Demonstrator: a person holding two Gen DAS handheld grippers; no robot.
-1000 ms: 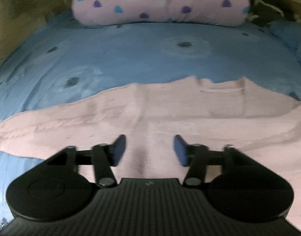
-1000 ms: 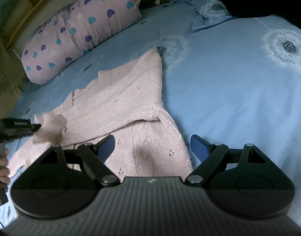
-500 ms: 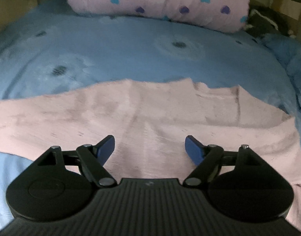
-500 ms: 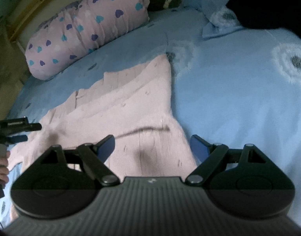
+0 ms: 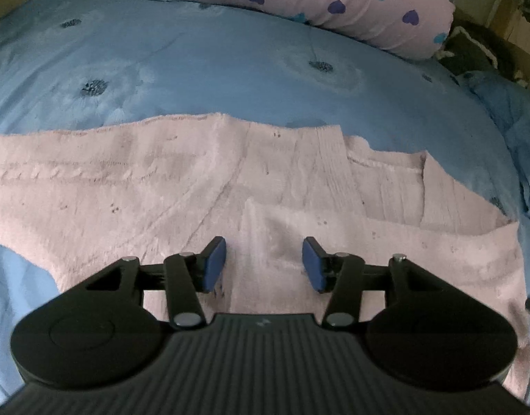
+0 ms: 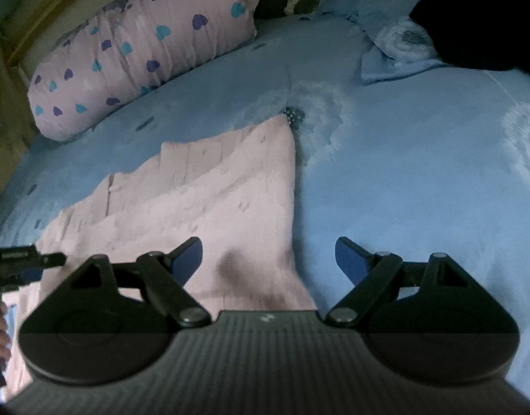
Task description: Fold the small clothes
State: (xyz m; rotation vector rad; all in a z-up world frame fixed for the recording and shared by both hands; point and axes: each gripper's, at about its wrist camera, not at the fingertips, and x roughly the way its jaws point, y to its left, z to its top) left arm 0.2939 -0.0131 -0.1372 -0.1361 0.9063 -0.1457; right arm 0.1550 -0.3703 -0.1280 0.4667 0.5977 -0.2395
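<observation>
Pale pink knitted garment [image 5: 202, 186] lies flat on the blue dandelion-print bed cover [image 5: 230, 69], partly folded — one layer overlaps along its right half. Left claw [image 5: 264, 264] is spread, empty, low over the garment's near edge. Right claw [image 6: 268, 259] is spread wider, empty, straddling the garment's right edge, one finger over knit, the other over bare cover.

Risks, as I judge them:
- Loose fuzzy knit: a pinch may take only the top layer, so the fold slides apart.
- Right claw could catch bed cover along with the garment and drag both.
- Uneven lift between the two claws would skew the edge.

Pink heart-print bolster pillow [image 6: 140, 52] sits beyond the garment, well apart — no obstruction.
</observation>
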